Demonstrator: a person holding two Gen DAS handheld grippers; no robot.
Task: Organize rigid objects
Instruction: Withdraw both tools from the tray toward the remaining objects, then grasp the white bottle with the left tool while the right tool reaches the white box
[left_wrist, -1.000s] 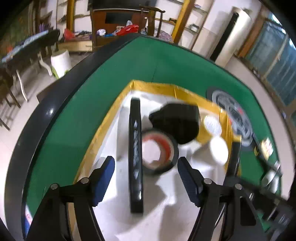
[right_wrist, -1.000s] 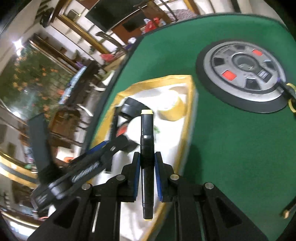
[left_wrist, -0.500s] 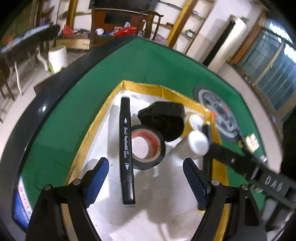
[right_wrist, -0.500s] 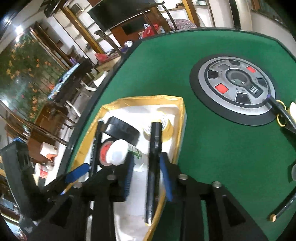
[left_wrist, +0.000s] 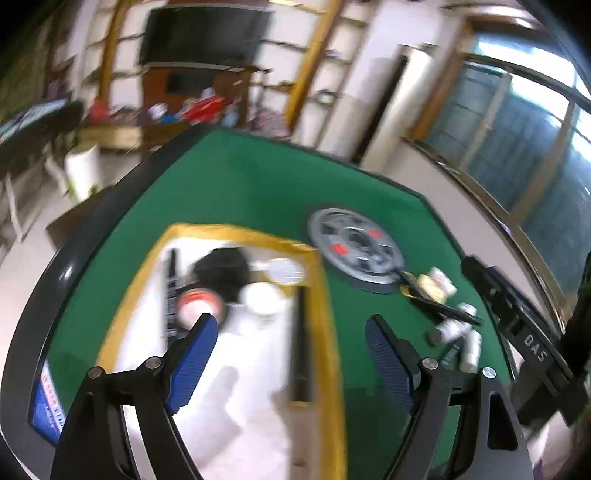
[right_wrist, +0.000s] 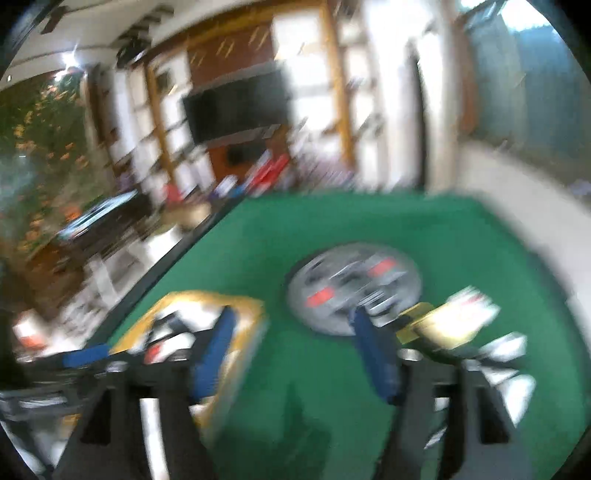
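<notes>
A yellow-rimmed white tray (left_wrist: 325, 295) lies on the green table. In it are two black markers (left_wrist: 170, 291) (left_wrist: 302, 343), a red-cored black tape roll (left_wrist: 199, 301), a black object (left_wrist: 225, 267), a white bottle (left_wrist: 260, 297) and a pale tape roll (left_wrist: 286, 269). My left gripper (left_wrist: 286, 362) is open and empty above the tray's near part. My right gripper (right_wrist: 295, 354) is open and empty over the green felt, between the tray (right_wrist: 255, 314) and the loose items on the right. The right wrist view is blurred.
A round grey disc with red buttons (left_wrist: 356, 245) sits mid-table; it also shows in the right wrist view (right_wrist: 354, 291). Right of it lie a yellow-white packet (left_wrist: 436, 284), a black pen (left_wrist: 443, 308) and small white bottles (left_wrist: 469, 339). The table's black rim (left_wrist: 74, 258) runs on the left.
My right gripper opened, left the black marker in the tray's right side and swung right over the felt. My left gripper pulled back and turned right.
</notes>
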